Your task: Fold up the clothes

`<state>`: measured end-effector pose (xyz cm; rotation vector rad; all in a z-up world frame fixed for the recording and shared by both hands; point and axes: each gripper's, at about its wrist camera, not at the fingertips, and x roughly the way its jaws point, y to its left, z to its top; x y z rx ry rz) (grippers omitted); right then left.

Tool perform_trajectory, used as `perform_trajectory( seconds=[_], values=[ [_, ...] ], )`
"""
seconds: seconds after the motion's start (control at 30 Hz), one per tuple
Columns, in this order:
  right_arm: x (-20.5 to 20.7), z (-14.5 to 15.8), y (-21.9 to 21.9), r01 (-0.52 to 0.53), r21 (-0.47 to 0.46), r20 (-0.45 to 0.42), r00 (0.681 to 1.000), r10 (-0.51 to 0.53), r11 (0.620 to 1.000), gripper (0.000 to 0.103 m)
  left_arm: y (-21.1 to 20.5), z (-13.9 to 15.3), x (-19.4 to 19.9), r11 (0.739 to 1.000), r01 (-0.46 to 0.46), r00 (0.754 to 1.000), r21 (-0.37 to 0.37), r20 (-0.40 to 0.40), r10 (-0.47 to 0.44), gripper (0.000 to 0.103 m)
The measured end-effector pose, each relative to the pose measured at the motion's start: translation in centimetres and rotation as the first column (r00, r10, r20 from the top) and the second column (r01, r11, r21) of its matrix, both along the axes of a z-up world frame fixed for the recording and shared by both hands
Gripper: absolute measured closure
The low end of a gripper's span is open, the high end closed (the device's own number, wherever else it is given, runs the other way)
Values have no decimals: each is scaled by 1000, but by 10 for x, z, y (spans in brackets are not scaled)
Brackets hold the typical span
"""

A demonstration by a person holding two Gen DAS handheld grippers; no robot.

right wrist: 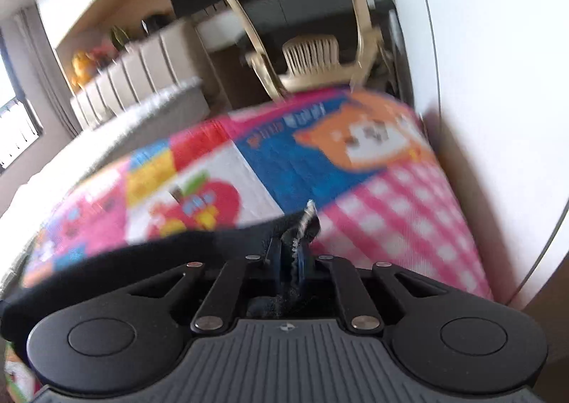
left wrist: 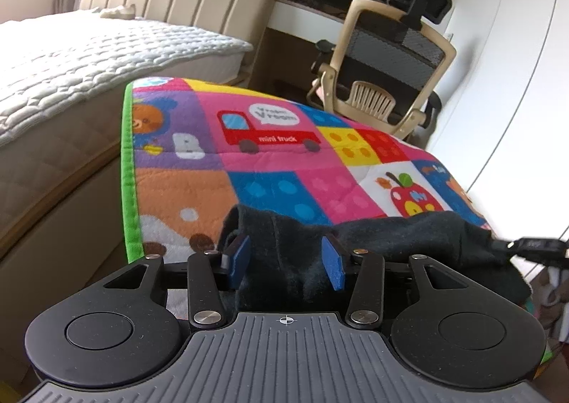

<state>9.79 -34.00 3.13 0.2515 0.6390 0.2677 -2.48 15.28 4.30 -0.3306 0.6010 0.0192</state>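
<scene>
Lying across the near edge of the quilted play mat (left wrist: 284,154) in front of you is the dark garment (left wrist: 391,243), a soft, slightly fuzzy navy-black fabric bunched into low folds, with a frayed pale strip along one edge showing in the right wrist view. The mat is stitched patchwork in bright squares: a red mini truck, an apple, spotted blocks, pink gingham, an orange cat face, with a green binding down its left side. Beside it stands the bed (left wrist: 71,58) with a white, bubble-textured cover and a padded beige headboard ribbed in vertical panels; behind the mat is a beige-framed office chair (left wrist: 387,58) with a black mesh back. Your left gripper (left wrist: 286,260) has its blue pads standing part-way open, a fold of the garment lying between them; whether the pads press on the cloth cannot be told from here. Your right gripper (right wrist: 290,257) has its jaws drawn nearly together, pinching the garment's frayed edge, which sticks up between the pads; from there the cloth runs off in a dark band toward the left. The right view is blurred.
</scene>
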Motion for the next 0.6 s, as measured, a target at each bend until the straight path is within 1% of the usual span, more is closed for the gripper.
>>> perform_trajectory(
  seconds=[0.1, 0.13, 0.17, 0.27, 0.37, 0.43, 0.5, 0.53, 0.57, 0.6],
  values=[
    [-33, 32, -9, -9, 5, 98, 995, 8, 1000, 96, 5, 6, -6, 1000, -13, 1000, 5, 17, 13, 60],
    [-44, 41, -12, -10, 6, 119, 993, 9, 1000, 96, 7, 7, -9, 1000, -18, 1000, 7, 24, 18, 60],
    [-53, 44, -16, -7, 5, 120, 993, 7, 1000, 95, 9, 7, -12, 1000, -27, 999, 8, 25, 27, 60],
    [-74, 36, -30, 18, -9, 87, 996, -18, 1000, 95, 15, 3, -21, 999, -53, 999, 7, 11, 53, 60],
    [-76, 5, -41, 71, -20, -14, 997, -71, 997, 93, 18, -4, -26, 999, -43, 999, -29, -9, 42, 59],
    [-75, -10, -43, 98, -19, -47, 994, -99, 995, 90, 16, -5, -23, 999, -26, 1000, -44, -16, 25, 53],
    [-71, -17, -44, 106, 5, -56, 993, -105, 994, 88, 11, -5, -17, 999, -15, 1000, -35, -27, 14, 35],
    [-68, -19, -44, 106, 15, -59, 993, -105, 994, 76, 8, -5, -13, 1000, -10, 999, -27, -36, 9, 30],
    [-65, -21, -43, 104, 22, -65, 993, -102, 994, 61, 5, -6, -8, 1000, -5, 999, -14, -50, 4, 24],
    [-62, -22, -42, 101, 29, -71, 993, -99, 994, 55, 1, -8, -2, 1000, -1, 998, 0, -66, 1, 21]
  ],
)
